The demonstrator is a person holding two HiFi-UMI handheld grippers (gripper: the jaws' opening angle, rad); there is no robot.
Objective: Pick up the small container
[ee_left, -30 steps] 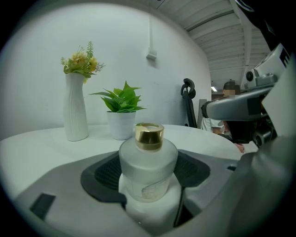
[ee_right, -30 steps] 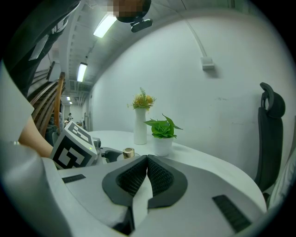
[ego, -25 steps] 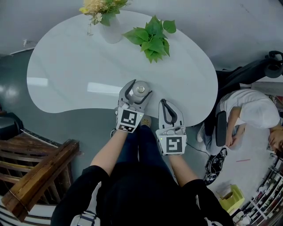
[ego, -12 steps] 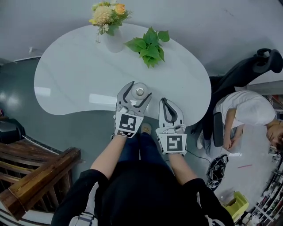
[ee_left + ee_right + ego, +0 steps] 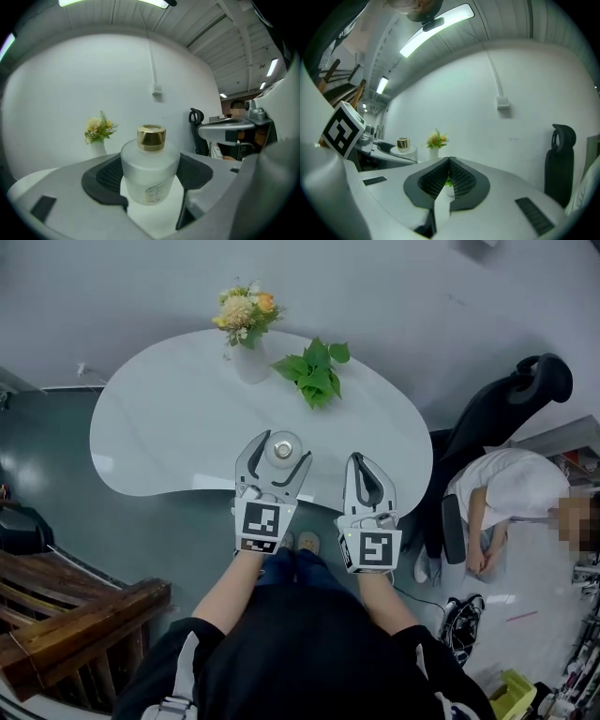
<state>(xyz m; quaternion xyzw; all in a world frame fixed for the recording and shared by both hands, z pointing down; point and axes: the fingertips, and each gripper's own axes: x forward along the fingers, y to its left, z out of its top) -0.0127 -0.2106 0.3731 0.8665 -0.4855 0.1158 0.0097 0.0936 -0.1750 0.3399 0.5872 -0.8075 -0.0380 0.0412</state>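
Note:
The small container (image 5: 283, 448) is a frosted round bottle with a gold cap, over the front part of the white table (image 5: 169, 418). My left gripper (image 5: 275, 457) is shut on the small container (image 5: 150, 171), with a dark pad pressed against each side of it. I cannot tell whether its base touches the table. My right gripper (image 5: 366, 474) hangs to the right of it near the table's front edge, its jaws shut on nothing. In the right gripper view the gripper (image 5: 449, 161) has its pads together, and the container (image 5: 403, 143) shows far left.
A white vase of flowers (image 5: 247, 320) and a green leafy plant (image 5: 316, 373) stand at the table's far side. A black office chair (image 5: 506, 409) and a seated person (image 5: 511, 491) are at the right. Wooden steps (image 5: 66, 610) lie at the lower left.
The head view has drawn back and up, so the table looks smaller and farther. The left gripper has kept its hold on the container, and the right gripper has stayed shut beside it.

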